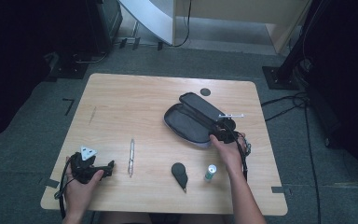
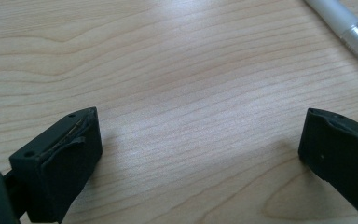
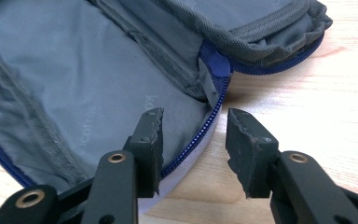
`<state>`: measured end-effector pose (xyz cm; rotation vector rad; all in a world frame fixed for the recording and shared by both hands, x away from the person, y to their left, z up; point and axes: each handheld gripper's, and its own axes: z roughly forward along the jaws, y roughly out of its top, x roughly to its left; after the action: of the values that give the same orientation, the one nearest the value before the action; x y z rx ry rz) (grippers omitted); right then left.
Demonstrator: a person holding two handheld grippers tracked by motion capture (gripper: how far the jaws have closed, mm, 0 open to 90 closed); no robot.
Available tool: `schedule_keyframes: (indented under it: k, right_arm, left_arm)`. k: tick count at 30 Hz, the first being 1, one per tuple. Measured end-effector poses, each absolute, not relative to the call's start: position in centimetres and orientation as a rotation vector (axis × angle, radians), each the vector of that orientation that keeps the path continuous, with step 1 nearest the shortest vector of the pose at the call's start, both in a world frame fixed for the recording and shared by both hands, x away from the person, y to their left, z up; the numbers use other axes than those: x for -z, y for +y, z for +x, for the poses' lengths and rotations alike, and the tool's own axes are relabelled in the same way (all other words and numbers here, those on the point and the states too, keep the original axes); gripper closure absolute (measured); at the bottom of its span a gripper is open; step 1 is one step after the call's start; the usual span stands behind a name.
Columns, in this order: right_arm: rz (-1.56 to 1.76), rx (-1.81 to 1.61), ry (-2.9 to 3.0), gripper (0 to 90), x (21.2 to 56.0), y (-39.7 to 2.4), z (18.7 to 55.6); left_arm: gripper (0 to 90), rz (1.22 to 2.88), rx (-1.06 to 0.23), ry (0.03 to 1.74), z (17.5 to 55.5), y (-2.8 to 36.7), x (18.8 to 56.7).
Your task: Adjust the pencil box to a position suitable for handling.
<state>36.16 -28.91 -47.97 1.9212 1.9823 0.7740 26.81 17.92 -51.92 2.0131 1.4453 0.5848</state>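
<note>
Wood-grain table w/ open case, grey carpet.

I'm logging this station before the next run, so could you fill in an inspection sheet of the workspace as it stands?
Surface: light wooden table, bare grain.
Job's things: grey pencil case unzipped and lying open, blue zipper along its rim.
Clutter: pen, small black pointed object, small white tube with green band, dark round disc.
Grippers: right gripper straddles the case's zipper edge, jaws apart, not pressing; left gripper wide open over bare wood.
Cables: one trails from each gripper; more lie on the floor at right.
Surroundings: grey carpet, dark stands, pale furniture behind.
</note>
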Motion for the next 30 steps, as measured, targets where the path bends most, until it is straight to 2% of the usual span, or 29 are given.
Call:
schedule_keyframes:
  k: [8,11,15,30]
  right_arm:
    - [1.930,-0.742,1.998,69.3,48.4,-28.9,36.4]
    - [1.926,-0.738,1.995,80.1,48.4,-29.1,36.4]
    - [1.920,-0.760,1.993,86.5,48.3,-29.2,36.4]
    - [1.847,-0.868,2.079,88.8,48.0,-27.9,35.8]
  left_arm:
    - [0.0,2.013,-0.585,1.445,26.8,17.9,51.9]
    - [0.0,2.013,-0.585,1.446,26.8,17.9,51.9]
    - [0.0,2.013,-0.585,1.445,26.8,17.9,51.9]
    - [0.0,2.012,-0.584,1.446,26.8,17.9,51.9]
